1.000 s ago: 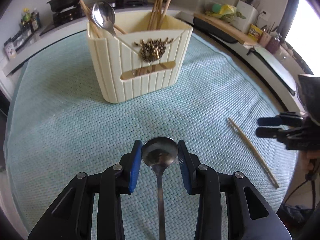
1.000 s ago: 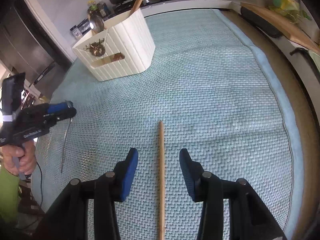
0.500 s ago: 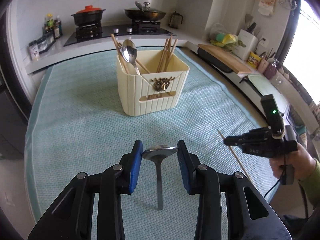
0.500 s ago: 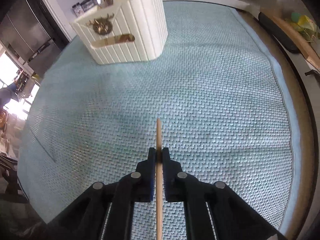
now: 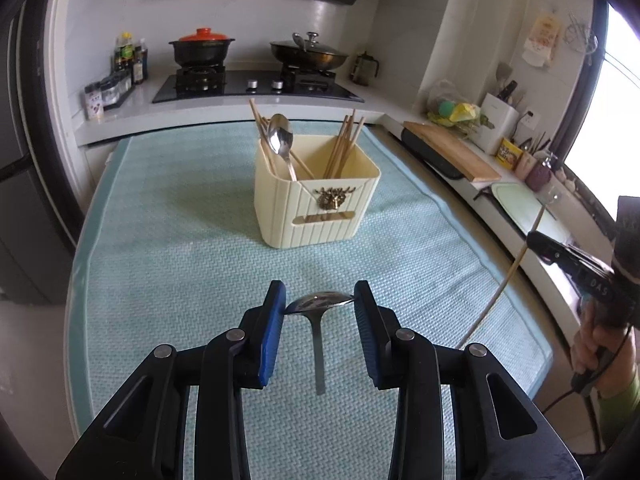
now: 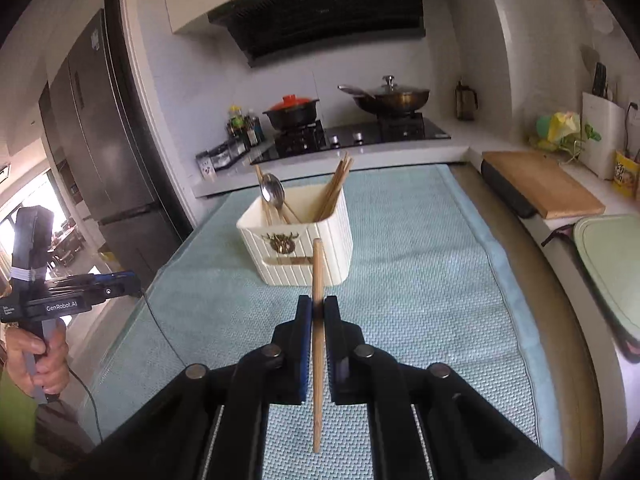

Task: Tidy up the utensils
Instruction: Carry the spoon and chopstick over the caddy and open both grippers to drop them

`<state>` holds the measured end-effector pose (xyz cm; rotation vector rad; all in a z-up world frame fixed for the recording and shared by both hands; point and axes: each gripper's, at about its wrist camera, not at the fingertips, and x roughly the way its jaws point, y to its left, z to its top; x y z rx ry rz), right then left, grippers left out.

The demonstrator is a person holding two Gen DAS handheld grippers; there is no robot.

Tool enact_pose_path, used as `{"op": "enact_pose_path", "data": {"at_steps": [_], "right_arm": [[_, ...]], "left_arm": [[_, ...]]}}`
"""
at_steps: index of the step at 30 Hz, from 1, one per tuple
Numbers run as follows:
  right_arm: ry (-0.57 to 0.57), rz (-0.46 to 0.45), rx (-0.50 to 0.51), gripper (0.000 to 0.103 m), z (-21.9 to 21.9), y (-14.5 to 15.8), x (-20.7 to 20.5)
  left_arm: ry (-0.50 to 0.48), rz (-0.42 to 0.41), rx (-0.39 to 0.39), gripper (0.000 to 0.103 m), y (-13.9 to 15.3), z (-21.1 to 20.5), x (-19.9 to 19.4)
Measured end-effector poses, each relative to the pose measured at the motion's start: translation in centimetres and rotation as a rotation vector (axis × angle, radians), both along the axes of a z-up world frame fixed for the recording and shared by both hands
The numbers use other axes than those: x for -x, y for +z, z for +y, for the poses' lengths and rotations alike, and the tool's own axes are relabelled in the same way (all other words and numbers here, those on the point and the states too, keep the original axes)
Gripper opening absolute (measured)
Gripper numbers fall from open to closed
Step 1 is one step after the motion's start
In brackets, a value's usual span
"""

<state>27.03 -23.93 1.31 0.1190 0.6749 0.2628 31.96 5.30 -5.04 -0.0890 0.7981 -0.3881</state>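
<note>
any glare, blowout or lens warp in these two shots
Left wrist view: the window at right is blown out white, the counter edge bows with fisheye, and the spoon bowl glints. Right wrist view: the doorway at left is overexposed, the fridge curves, and corners vignette black.

- "genrobot.ai", white lettering on the black side of the left gripper (image 6: 134,280), read in the right wrist view; smaller white print stands to the left of it on the same body, too small to read.
- "das", pale letters on the black body of the right gripper (image 5: 534,240), read in the left wrist view.
- yellow packet (image 5: 509,153) on the counter by the window: printed, wording too small to read.
- white-labelled jar (image 5: 94,106) at the left end of the counter: dark mark only, illegible.
</note>
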Motion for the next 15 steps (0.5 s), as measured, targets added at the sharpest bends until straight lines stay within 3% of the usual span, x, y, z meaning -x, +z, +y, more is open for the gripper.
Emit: {"op": "enact_pose_path", "data": {"at_steps": [6,15], "right_arm": [[-0.016,-0.126,0.004,0.006,0.0,2.7,1.5],[0.008,-0.166,0.023,0.006,0.8,5.2,-0.5]], "left_arm": [[0.026,-0.009,0.046,0.035,2.0,0.7,0.3],[0.038,-0.023,0.09,0.035,5.0,0.6,-1.0]]}}
